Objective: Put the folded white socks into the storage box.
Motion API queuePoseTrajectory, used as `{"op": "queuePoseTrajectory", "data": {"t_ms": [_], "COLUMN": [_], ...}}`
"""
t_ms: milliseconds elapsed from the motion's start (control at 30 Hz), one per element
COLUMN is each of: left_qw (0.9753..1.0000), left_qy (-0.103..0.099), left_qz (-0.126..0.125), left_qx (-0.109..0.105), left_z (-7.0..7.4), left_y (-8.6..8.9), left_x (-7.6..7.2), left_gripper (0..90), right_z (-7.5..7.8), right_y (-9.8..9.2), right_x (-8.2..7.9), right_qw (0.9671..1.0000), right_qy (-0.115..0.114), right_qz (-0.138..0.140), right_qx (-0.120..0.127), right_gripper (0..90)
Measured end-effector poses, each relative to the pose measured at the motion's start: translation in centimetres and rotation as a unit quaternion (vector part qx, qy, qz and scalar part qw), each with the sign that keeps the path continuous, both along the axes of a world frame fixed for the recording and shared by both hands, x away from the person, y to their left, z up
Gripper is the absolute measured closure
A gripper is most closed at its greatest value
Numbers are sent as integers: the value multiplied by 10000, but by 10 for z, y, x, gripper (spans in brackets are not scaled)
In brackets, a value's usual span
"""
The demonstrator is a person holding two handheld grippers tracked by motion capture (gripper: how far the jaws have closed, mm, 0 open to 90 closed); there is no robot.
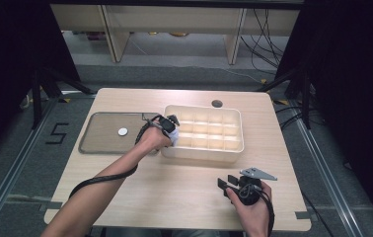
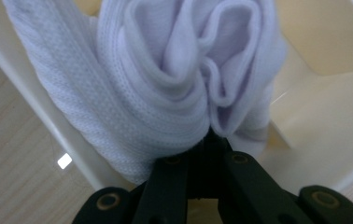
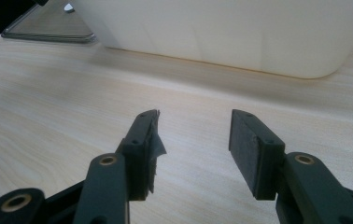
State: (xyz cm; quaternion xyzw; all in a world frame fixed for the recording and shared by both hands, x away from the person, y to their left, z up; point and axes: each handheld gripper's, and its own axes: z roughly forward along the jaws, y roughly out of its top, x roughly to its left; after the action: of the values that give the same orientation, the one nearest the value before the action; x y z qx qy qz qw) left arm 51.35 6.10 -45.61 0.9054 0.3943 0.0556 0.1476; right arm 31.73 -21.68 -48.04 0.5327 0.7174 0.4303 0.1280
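White sock (image 2: 165, 88) over cream organizer (image 2: 314, 107)

1. The white cloth (image 2: 165, 79) runs off the top of the left gripper view, so its full length can't be seen, and it hides the jaw tips of the left tool (image 2: 209, 140).
2. The cream divided box (image 3: 221, 32) is cut off at the top and right in the right gripper view.
3. The small round white thing (image 1: 122, 132) on the grey tray (image 1: 95, 145) is too small to identify.
4. From above, the hand (image 1: 152, 139) covers much of the left tool.
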Motion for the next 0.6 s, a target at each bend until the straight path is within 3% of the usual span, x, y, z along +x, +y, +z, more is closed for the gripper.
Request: {"op": "queuePoseTrajectory", "data": {"t_ms": [33,67,100,133,233,267,300,333,367,400,433,600], "left_qw": [10000,10000,10000,10000,9998,9997,9997,9995,9992,9992,9989,9984], "left_qy": [1,4,-5,-4,-49,3,-30,-35,18,-17,21,-10], "left_qz": [13,7,-4,-33,-31,41,-38,-11,113,26,126,25], "left_qx": [-28,-43,-60,-80,-193,-247,-260,-309,-394,-394,-454,-569], "left_z": [0,0,1,2,6,8,11,13,14,16,18,26], "left_y": [0,1,1,3,4,5,6,7,7,8,8,11], "left_x": [0,0,-1,-1,-3,-4,-3,-4,-5,-4,-6,-7], "left_gripper": [896,896,896,896,893,892,889,886,881,874,868,846], "right_z": [1,0,0,-1,-1,-1,-1,-1,-1,-1,-1,-1], "right_y": [3,0,0,3,3,3,2,4,4,4,5,2], "right_x": [-2,0,0,-1,-1,-1,0,-1,-1,-1,-1,1], "right_qw": [9997,10000,10000,9998,9997,9998,10000,9998,9998,9997,9997,10000], "right_qy": [166,2,-11,94,128,94,45,108,122,143,144,57], "right_qz": [-73,4,-2,-62,-55,-33,-21,-40,-47,-55,-51,37], "right_qx": [149,-2,-24,157,186,155,44,163,157,166,164,47], "right_gripper": [530,530,530,530,530,530,530,530,530,530,530,530]}}
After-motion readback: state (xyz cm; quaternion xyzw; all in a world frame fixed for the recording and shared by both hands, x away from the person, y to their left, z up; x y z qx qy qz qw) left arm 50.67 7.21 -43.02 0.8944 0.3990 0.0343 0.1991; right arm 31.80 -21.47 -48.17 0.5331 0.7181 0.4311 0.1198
